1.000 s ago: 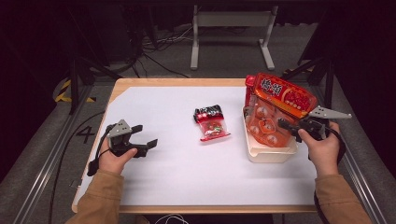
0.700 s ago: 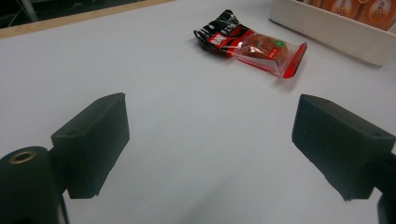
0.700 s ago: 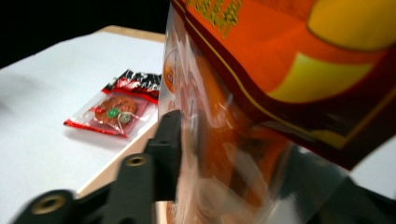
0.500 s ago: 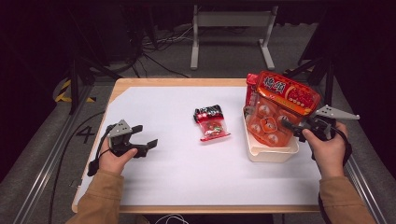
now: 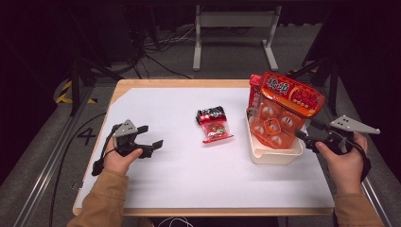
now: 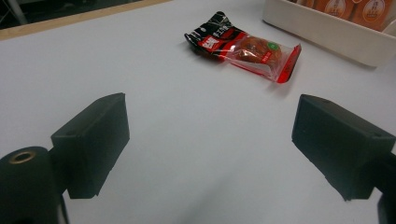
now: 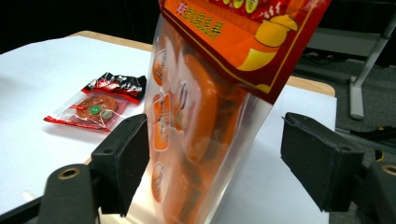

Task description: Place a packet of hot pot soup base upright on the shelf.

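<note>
A big orange snack bag (image 5: 283, 111) stands tilted in a white tray (image 5: 274, 156) at the table's right. My right gripper (image 5: 307, 130) is just right of the tray. Its jaws have just been opening and now stand wide. In the right gripper view the bag (image 7: 201, 116) rises between the jaws of my right gripper (image 7: 224, 154), and neither pad presses on it. A small red and black snack packet (image 5: 213, 124) lies flat mid-table. My left gripper (image 5: 150, 136) rests open at the left, and the packet (image 6: 243, 46) lies well beyond its empty jaws (image 6: 210, 135).
White paper (image 5: 179, 175) covers the wooden table. The tray's wall (image 6: 327, 32) shows at the top right of the left gripper view. A second red pack (image 5: 254, 90) stands behind the orange bag. Metal stands and cables sit on the floor beyond the far edge.
My right gripper has opened, let go of the orange bag and drawn back a little to the right. The bag now leans in the tray. My left hand has stayed put.
</note>
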Action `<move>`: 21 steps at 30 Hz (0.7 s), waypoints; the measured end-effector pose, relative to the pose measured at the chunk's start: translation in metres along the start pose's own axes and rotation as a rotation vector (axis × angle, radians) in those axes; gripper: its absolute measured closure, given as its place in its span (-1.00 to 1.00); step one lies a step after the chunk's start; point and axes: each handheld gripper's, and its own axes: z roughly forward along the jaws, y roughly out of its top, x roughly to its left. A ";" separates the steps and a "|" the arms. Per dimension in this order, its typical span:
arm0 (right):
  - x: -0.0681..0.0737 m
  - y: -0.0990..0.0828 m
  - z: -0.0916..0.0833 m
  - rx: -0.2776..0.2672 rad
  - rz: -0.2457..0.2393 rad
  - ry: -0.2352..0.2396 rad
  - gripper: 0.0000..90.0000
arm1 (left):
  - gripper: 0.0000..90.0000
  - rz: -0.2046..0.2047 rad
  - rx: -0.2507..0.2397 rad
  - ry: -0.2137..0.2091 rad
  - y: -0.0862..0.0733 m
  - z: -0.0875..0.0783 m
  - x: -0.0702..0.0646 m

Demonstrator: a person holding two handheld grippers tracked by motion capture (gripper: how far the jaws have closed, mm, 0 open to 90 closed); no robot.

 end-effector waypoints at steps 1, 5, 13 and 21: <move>0.002 0.000 -0.003 -0.001 0.002 -0.003 -0.47 | -0.74 0.000 0.000 0.000 0.000 0.000 0.000; 0.009 -0.002 -0.011 -0.008 -0.010 -0.017 -0.47 | -0.74 0.010 0.003 -0.002 0.000 0.001 0.000; 0.035 -0.002 -0.022 -0.037 -0.020 0.045 -0.48 | -0.76 0.003 0.009 0.005 0.000 0.002 0.000; 0.063 -0.009 -0.022 -0.080 -0.034 0.093 -0.48 | -0.81 0.007 0.006 0.032 0.000 0.001 0.001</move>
